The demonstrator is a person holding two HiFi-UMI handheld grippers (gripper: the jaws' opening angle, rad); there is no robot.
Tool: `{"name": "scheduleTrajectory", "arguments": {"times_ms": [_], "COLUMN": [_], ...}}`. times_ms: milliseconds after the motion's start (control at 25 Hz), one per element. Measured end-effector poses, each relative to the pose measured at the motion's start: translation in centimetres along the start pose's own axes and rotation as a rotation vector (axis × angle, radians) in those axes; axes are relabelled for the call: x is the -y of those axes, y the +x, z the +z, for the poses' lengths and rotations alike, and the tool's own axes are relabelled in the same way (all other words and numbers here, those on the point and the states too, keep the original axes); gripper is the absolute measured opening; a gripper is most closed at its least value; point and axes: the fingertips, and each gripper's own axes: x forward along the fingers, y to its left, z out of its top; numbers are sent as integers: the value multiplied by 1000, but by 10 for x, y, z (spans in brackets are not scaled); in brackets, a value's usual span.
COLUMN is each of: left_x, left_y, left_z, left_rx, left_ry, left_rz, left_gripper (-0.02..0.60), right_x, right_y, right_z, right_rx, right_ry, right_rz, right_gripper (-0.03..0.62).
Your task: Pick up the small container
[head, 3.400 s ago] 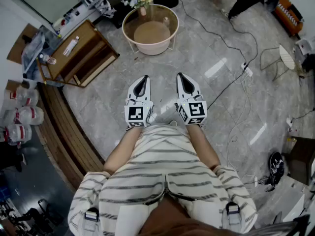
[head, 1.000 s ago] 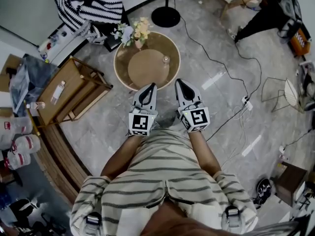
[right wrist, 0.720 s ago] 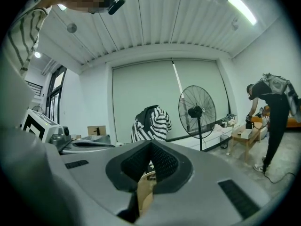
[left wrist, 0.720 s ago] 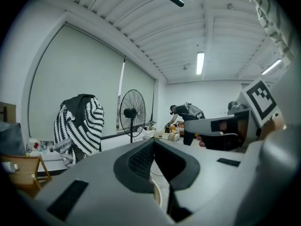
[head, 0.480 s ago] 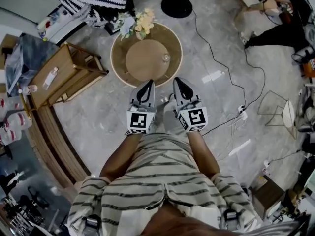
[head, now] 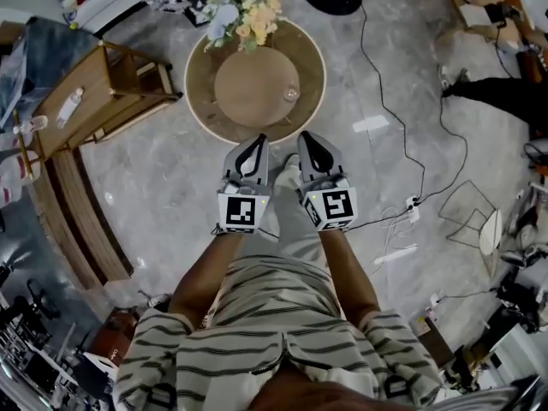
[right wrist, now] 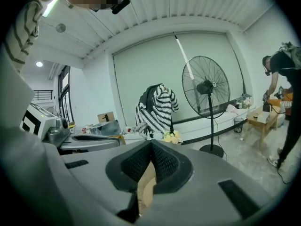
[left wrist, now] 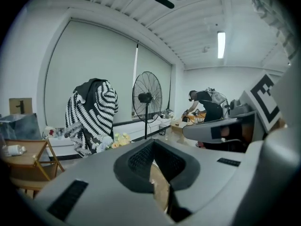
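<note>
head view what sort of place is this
Probably a workspace staged like a living room: a round table with flowers, a pedestal fan, and cables trailing over the marble-look floor.

Both forearms reach forward. Left gripper (head: 254, 141) and right gripper (head: 306, 138), side by side, jaws closed and empty, point at the round table's (head: 195, 101) near edge.

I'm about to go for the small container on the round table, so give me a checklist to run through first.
1. The small container in sight on the round table: ok.
2. The right gripper open to grasp: not ok, jaws together, empty.
3. The left gripper open: not ok, jaws together, empty.
4. Grippers at the container: not ok, short of it by the near rim.
5. The flowers clear of it: ok, far rim.
6. Container's contents: cannot tell.
</note>
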Motion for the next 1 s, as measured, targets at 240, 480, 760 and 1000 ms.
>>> {"name": "scheduleTrajectory", "arguments": {"times_ms": [240,480,760,1000], "left_x": [-5,-14,-14,-17], "left_y": [27,56,89,109], "left_z": [-36,-78,-120,-151], "left_rx": [-39,-70,-90,-101], "left_ry": [-35,-64,-74,-97], "left_rz": [41,73,79,87], "left_gripper": [2,2,2,2], "right_x": [27,52,79,96], "right_y": [31,61,91,115], "right_z": [-41,-92,-144,-184], "right_rx": [-58,-108,-161,-197], "right_ry": [16,30,23,16], "right_rz": [13,8,5,6], "right_gripper": [11,11,11,50]}}
